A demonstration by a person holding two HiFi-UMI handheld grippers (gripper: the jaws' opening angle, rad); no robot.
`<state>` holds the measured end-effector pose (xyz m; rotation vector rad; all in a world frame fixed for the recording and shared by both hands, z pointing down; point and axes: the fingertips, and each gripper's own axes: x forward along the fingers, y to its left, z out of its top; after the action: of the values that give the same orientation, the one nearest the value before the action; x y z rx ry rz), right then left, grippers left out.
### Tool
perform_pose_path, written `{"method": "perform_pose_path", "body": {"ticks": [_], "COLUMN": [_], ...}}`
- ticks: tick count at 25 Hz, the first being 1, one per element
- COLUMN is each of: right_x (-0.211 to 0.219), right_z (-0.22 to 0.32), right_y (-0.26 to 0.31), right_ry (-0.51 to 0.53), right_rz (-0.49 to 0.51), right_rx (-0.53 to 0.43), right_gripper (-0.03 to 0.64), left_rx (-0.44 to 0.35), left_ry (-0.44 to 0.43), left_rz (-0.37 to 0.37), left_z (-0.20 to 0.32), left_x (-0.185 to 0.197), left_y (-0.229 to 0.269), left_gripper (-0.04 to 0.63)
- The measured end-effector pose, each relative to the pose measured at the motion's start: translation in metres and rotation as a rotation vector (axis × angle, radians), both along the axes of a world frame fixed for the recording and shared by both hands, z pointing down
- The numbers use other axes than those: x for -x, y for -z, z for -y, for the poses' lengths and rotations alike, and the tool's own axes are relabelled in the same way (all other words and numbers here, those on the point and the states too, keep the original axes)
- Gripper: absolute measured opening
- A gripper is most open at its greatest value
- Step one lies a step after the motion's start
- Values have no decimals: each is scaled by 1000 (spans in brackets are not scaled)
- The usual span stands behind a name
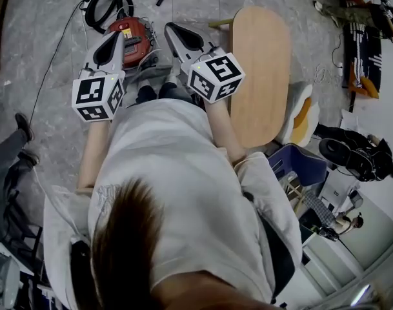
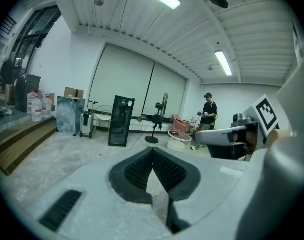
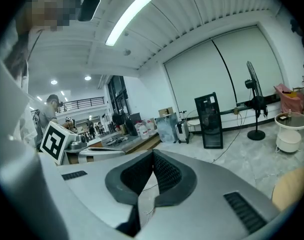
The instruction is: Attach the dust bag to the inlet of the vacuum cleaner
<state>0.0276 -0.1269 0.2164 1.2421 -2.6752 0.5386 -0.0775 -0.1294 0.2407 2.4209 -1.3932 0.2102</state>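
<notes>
The red vacuum cleaner (image 1: 134,33) lies on the grey floor ahead of me, its black hose (image 1: 106,2) coiled behind it. Both grippers are held up level, side by side, above and in front of it. My left gripper (image 1: 113,37) is shut with nothing between its black pads (image 2: 137,171). My right gripper (image 1: 173,28) is shut and empty too, its pads (image 3: 164,174) touching. Each gripper view looks across the room, not at the vacuum. No dust bag shows in any view.
An oval wooden table (image 1: 261,70) stands to the right of the vacuum. A black cabinet (image 2: 121,121), a standing fan (image 2: 159,115) and a low white round table (image 2: 179,139) are across the room. A person (image 2: 208,113) stands far off. Bags and clutter (image 1: 351,154) sit at the right.
</notes>
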Motion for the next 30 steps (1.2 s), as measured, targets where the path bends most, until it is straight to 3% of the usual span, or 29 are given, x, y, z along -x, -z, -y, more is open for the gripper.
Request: {"method": "perform_pose_path", "body": {"ticks": [4,10,18,30], "right_x": [0,-8,-22,-21], "right_z": [-3,-4,1,18], "right_y": [17,26,27,32], "right_ry": [29,13,-59,-59], "right_rz": [-84,-64,-59,-92], "right_rx": [20,3,-13,-57], "right_gripper": [2,2,2,2], "left_rx": [-56,-119,-131,-123], "left_ry": [-1,3,25,34], "left_rz": [-4,7,6,4], "left_z": [-6,-10,0,7], "left_x": [1,3,6,12], "left_y": [21,45,49,46], "left_gripper": [17,17,17,17]}}
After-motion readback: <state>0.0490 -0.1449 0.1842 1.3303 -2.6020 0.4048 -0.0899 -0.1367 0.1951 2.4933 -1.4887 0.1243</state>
